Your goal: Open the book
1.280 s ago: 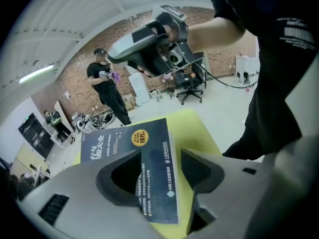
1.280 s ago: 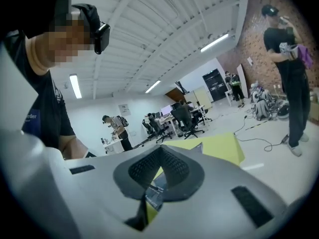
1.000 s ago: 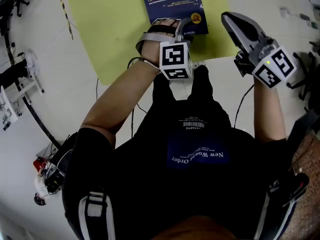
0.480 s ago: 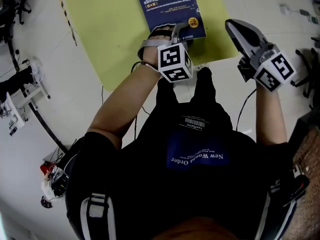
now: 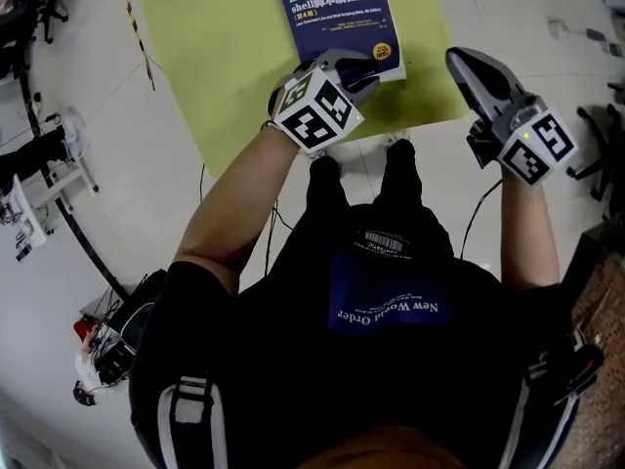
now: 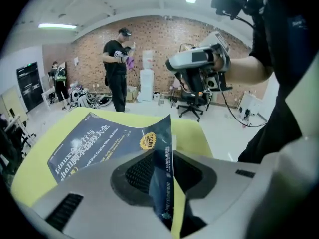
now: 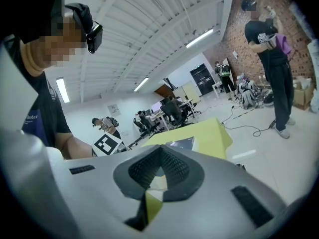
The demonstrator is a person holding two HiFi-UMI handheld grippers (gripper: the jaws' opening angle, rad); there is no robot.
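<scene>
Rolled over since a second earlier, my left tool [image 5: 344, 66] was closing its jaws on the front cover [image 6: 158, 148] of the book [image 5: 337, 13], that corner pinched and lifted between them. The book lay on a yellow mat [image 5: 215, 57] on the floor [image 5: 117, 164], with my right tool [image 5: 464, 62] hovering closed and empty just beside it.

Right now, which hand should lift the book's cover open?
Left. The left gripper is closing its jaws on the cover, whose near corner already curls up off the book. The right gripper hangs beside the book, holding nothing.
</scene>
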